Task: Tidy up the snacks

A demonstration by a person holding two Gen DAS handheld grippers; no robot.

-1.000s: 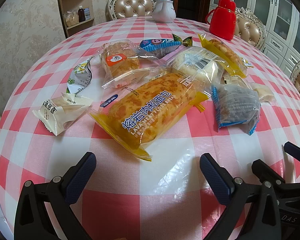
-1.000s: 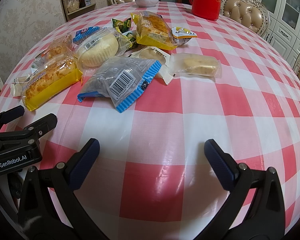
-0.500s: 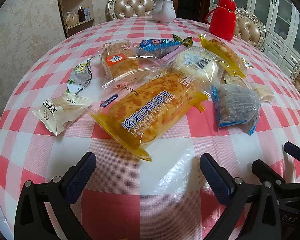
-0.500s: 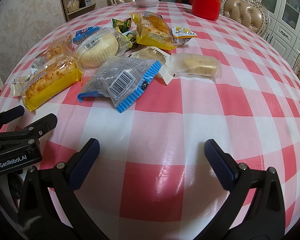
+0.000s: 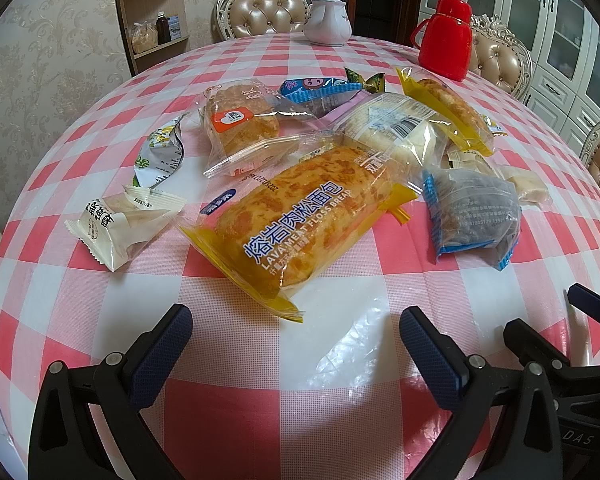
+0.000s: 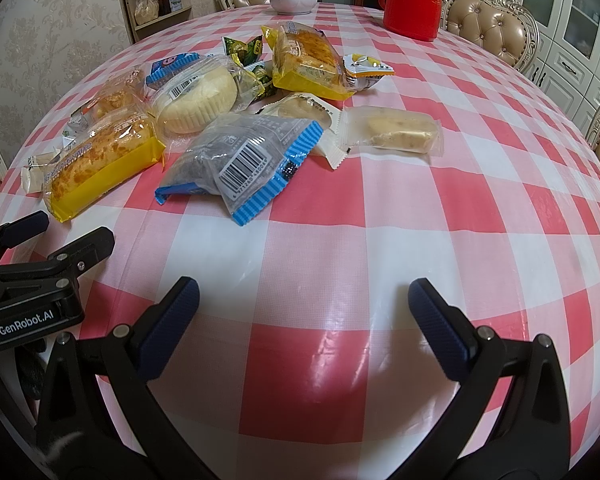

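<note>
Several wrapped snacks lie scattered on the checked tablecloth. A yellow meat floss bread pack [image 5: 300,220] lies just beyond my left gripper [image 5: 296,336], which stands open and empty near the table's front edge. A small white pastry packet [image 5: 120,220] sits to its left, a blue-edged dark snack bag [image 5: 472,216] to its right. In the right wrist view that blue-edged bag [image 6: 240,160] lies ahead and left of my open, empty right gripper [image 6: 304,304]. A clear packet with a pale bar [image 6: 396,132] lies further back.
A red thermos [image 5: 444,38] and a white teapot [image 5: 326,20] stand at the table's far side. Padded chairs [image 6: 488,24] ring the table, a shelf [image 5: 152,20] stands by the wall. The left gripper's body [image 6: 28,280] shows at the right view's left edge.
</note>
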